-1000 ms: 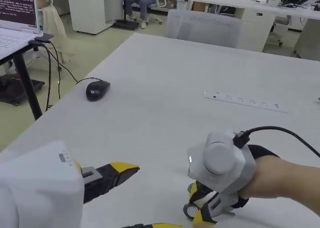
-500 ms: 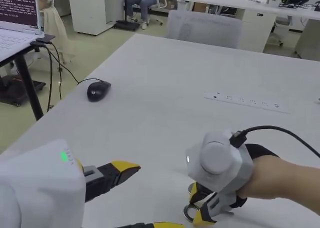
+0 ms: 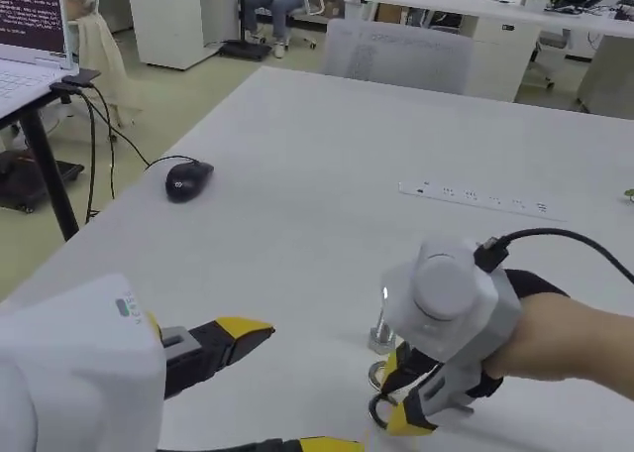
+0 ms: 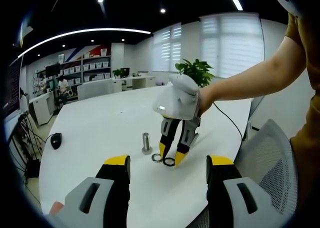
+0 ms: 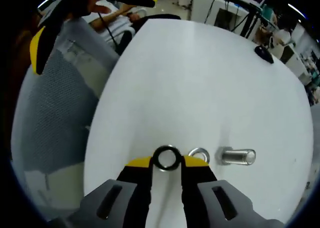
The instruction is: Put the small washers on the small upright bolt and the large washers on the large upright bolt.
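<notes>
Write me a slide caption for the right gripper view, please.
Yellow-tipped fingers pinch a dark washer beside a second washer and an upright bolt on a white table.

2 washers (image 5: 166,158), 1 bolt (image 5: 237,156), 1 mouse (image 3: 188,179), 1 pwr strip (image 3: 480,199)

A white counter (image 3: 327,174) is stretching away from the near edge, its top bare across the middle. A dark mouse (image 3: 188,180) is sitting on its left side, well apart from everything else, and its black cable (image 3: 147,158) is running off over the left edge. Toward the far right, a long white power strip (image 3: 482,201) is lying flat, its row of sockets facing up. Near the front, right of centre, a metal bolt (image 3: 381,331) is standing upright on its head. A washer (image 5: 199,153) is lying flat on the counter just beside the foot of the bolt.
</notes>
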The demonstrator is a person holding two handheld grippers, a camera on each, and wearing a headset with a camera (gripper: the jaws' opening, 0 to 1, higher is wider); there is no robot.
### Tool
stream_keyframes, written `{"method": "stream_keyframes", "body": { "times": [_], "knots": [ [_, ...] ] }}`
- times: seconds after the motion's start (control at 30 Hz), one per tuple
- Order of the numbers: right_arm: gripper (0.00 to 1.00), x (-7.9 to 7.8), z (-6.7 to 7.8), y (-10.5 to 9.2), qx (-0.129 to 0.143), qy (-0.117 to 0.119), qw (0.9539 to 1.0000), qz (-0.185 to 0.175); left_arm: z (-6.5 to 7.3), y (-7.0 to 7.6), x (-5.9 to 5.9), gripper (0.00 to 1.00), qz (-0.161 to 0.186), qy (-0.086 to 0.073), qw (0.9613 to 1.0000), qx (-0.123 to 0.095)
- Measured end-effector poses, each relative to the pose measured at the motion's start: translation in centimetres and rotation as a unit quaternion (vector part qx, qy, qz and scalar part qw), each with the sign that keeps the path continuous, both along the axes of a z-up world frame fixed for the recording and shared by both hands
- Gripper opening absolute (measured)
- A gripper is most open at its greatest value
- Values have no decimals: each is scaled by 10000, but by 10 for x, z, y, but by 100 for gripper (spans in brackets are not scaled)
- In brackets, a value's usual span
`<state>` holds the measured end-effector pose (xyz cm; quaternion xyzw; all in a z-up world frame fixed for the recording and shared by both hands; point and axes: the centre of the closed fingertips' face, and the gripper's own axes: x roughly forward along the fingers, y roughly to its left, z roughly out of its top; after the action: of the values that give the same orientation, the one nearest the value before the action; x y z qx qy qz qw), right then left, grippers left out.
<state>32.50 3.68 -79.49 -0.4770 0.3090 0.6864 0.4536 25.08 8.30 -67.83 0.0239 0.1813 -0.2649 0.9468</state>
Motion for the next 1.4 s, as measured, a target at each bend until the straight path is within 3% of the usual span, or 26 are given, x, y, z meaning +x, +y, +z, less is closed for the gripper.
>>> {"method": "stream_keyframes", "body": {
  "times": [0.43,0.73,1.03,1.4],
  "knots": [
    [22,36,35,-6,135,-353,9991,-206,0,-3,4,61,-63,7,10000,16],
    [22,64,58,9,301,-609,9972,-297,0,-4,10,61,-108,10,9999,17],
    [22,75,54,25,344,-714,9966,-218,0,0,12,61,-79,17,10000,25],
    [22,79,41,28,173,-641,9977,-144,-2,1,14,61,-36,40,10000,-31]
  ]
}}
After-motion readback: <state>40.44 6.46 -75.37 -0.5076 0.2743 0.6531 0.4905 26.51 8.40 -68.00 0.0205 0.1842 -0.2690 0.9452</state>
